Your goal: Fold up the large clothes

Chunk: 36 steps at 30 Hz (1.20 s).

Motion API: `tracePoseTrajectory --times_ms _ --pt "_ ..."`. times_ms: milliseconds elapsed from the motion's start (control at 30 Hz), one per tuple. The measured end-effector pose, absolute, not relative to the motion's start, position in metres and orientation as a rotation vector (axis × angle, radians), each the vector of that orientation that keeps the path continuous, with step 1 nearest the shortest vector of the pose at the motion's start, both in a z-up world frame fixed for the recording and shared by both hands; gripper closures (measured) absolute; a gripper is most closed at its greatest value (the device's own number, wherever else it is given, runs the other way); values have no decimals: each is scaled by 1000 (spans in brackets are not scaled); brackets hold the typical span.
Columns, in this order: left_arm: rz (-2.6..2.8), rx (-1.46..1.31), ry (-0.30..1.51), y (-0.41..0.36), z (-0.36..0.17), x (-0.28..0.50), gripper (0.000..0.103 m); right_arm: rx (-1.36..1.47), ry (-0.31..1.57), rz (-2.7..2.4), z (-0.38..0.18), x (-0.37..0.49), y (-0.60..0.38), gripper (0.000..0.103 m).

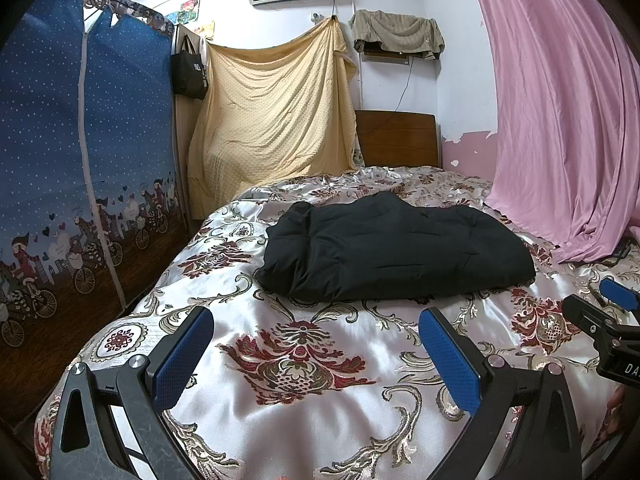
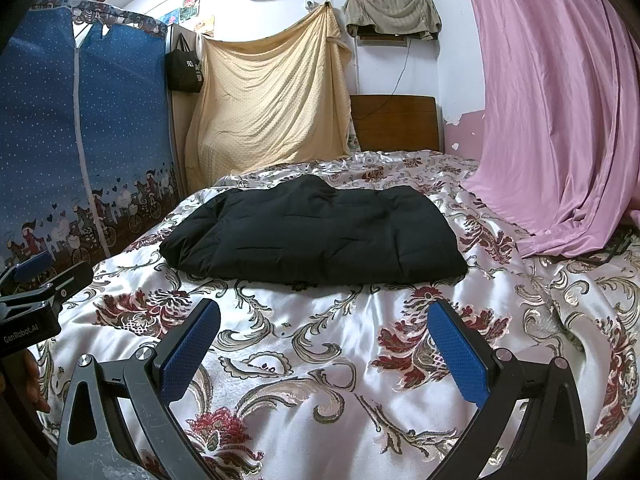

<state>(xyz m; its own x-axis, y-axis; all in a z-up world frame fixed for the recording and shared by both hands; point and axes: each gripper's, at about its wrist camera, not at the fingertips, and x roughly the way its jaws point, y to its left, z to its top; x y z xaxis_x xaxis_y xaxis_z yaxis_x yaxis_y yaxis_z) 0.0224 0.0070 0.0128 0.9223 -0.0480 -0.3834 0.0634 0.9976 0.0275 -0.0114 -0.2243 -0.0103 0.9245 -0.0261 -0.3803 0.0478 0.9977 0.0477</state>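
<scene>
A bulky black quilted garment [image 1: 394, 246], already gathered into a thick, roughly rectangular bundle, lies across the middle of the bed with the shiny white satin floral bedspread [image 1: 320, 364], and it sits straight ahead of both tools, beyond their tips with a stretch of bare bedspread between. Its long axis runs side to side across the bed, square to the way the fingers point. The left gripper [image 1: 316, 344] hangs low over the near end of the bed with its jaws wide apart and nothing between the blue pads; the right gripper [image 2: 325, 342] does the same beside it, jaws equally spread and empty. From where each camera looks, the bundle sits slightly right of centre for the left tool and slightly left of centre for the right, so neither seems clearly nearer; I judge each would take its own end of the near hem. On the body of the left tool, seen from the right wrist, white lettering reads "GenRobot.AI". A black tote bag [image 2: 185, 65] hanging by the blue dotted fabric wardrobe [image 2: 84, 128] carries a white character too small to make out.
</scene>
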Motion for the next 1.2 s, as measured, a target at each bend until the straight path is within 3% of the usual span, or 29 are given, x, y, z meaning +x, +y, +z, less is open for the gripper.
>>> tracePoseTrajectory --times_ms 1200 --pt "3 39 402 8 11 19 0 59 403 -31 -16 -13 -215 1"
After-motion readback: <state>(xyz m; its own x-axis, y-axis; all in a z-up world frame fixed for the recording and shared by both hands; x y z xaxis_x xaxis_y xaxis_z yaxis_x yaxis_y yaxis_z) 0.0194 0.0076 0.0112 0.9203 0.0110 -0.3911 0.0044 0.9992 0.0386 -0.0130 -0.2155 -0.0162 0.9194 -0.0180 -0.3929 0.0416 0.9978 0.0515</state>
